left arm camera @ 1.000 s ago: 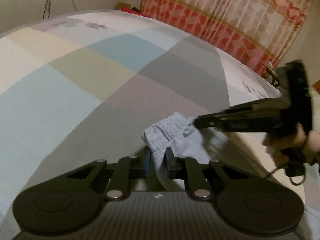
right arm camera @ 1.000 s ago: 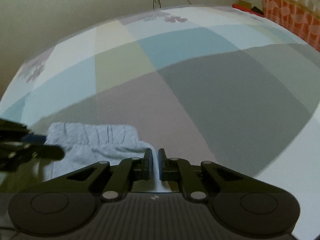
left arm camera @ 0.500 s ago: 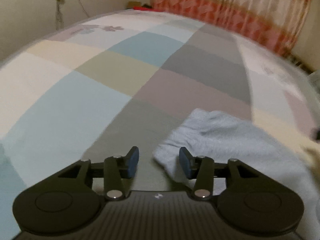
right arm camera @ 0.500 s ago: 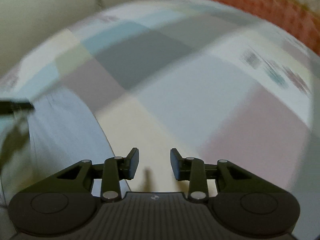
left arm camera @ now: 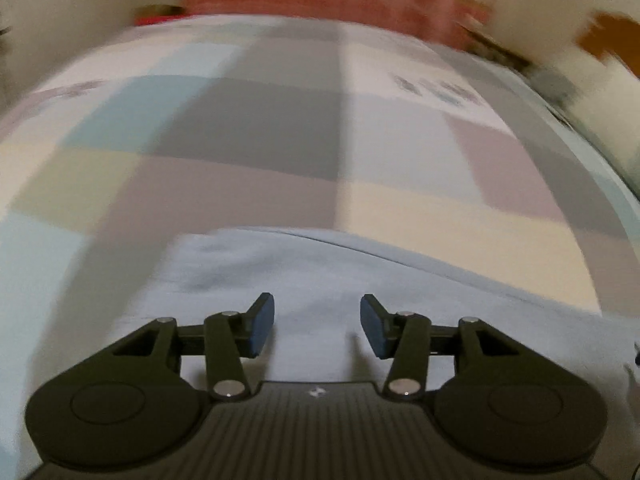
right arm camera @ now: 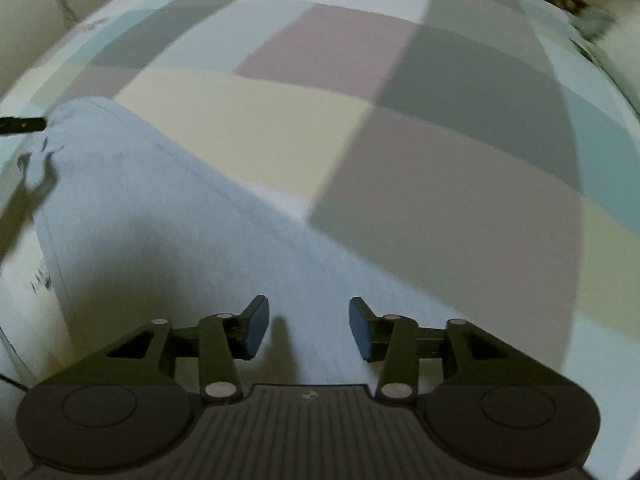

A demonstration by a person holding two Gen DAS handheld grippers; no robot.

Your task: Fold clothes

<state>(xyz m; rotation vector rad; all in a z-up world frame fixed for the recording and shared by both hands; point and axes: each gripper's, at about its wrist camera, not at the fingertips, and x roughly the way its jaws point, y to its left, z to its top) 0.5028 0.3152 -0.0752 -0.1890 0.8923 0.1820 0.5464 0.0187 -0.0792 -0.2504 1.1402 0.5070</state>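
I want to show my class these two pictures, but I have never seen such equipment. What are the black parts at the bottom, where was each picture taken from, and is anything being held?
Each picture comes from a camera mounted on a hand-held black two-finger tool, looking forward along its fingers. One shows the left tool, the other the right tool. Both are open and hold nothing. Beneath them a light blue-grey fabric garment lies on a bed cover of pastel patchwork squares. The left view is blurred by motion.
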